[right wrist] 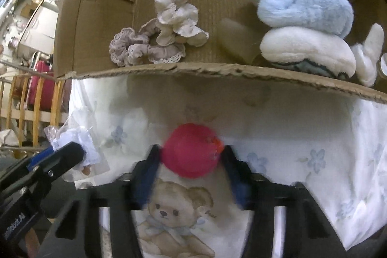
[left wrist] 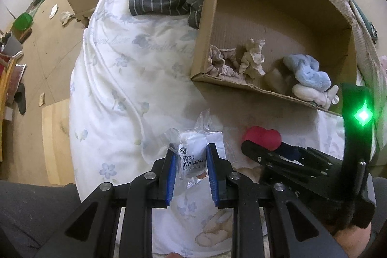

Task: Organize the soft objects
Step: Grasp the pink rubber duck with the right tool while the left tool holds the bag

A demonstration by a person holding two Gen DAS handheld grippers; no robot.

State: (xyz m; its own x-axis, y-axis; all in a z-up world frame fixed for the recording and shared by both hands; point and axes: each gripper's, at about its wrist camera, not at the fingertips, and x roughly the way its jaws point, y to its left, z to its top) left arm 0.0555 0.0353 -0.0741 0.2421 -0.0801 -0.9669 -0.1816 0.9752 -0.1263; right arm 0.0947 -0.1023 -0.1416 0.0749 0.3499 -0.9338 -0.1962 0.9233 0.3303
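Cardboard box [left wrist: 278,16] lies open on the white flowered bedsheet [left wrist: 125,79], and everything else sits relative to it. Inside, by its near wall, rest a beige scrunchie [right wrist: 147,47], a cream ruffled scrunchie [right wrist: 177,13] leaning on it, and a blue-and-white plush toy [right wrist: 304,23] toward the box's right end. A striped grey garment [left wrist: 167,0] lies against the box's left outer wall. Just in front of the near wall, the right gripper [right wrist: 192,156] is clamped on a red soft ball [right wrist: 191,151], held above the sheet's teddy-bear print [right wrist: 174,217]. Left of that, also in front of the box, the left gripper [left wrist: 189,156] pinches a clear plastic packet [left wrist: 193,149] with a barcode label.
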